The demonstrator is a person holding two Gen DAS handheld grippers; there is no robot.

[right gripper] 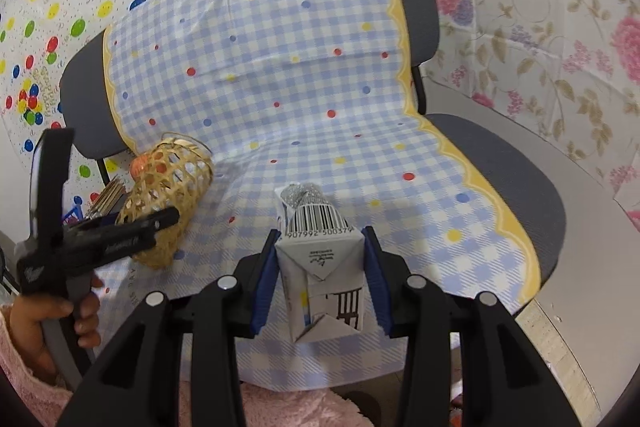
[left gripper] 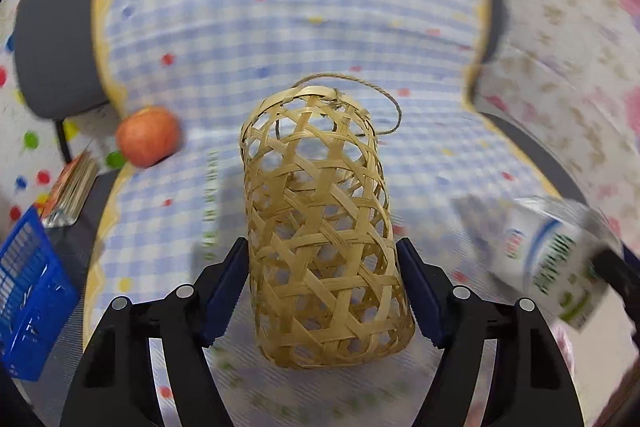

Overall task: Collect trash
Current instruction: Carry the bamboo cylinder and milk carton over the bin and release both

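My left gripper [left gripper: 322,255] is shut on a woven bamboo basket [left gripper: 320,227], a tall open-weave cylinder with a twine loop, held over the checked cloth on a chair seat. The basket [right gripper: 168,195] and the left gripper [right gripper: 120,235] also show at the left of the right wrist view. My right gripper [right gripper: 320,251] is shut on a white carton [right gripper: 320,259] with a barcode, held above the seat. The carton [left gripper: 556,255] shows blurred at the right of the left wrist view.
An apple [left gripper: 148,137] lies at the seat's left edge. A blue plastic crate [left gripper: 28,291] and a stack of flat packets [left gripper: 70,193] sit at the left. The blue checked cloth [right gripper: 304,75] covers a grey chair [right gripper: 500,155]. Patterned sheets hang behind.
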